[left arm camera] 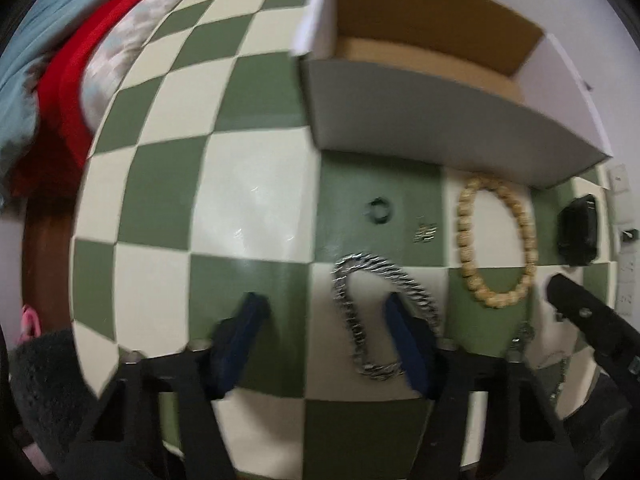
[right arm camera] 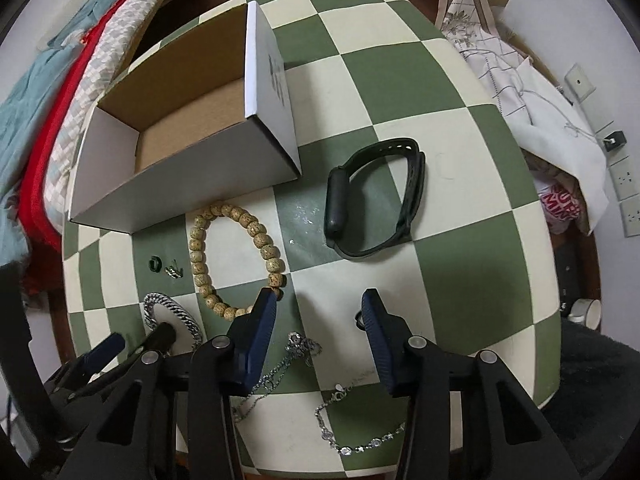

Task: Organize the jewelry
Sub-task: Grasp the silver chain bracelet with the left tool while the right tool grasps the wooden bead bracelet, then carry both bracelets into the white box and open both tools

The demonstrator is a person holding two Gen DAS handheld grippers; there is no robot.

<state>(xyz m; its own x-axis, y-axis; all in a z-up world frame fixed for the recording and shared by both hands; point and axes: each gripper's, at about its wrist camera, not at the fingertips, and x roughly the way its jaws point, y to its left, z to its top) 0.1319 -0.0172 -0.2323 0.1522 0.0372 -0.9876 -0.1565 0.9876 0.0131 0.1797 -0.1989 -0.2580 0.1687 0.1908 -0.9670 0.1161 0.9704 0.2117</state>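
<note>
Left gripper jaws released, straddling silver curb-chain bracelet lower centre; right gripper jaws released over green-cream checkered desk.

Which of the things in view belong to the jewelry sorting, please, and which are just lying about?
Job: cardboard box, bead bracelet, curb chain, thin chains, dark ring, small earrings, black wristband.
Lying about: folded bedding, embroidered cloth, white cup.
</note>
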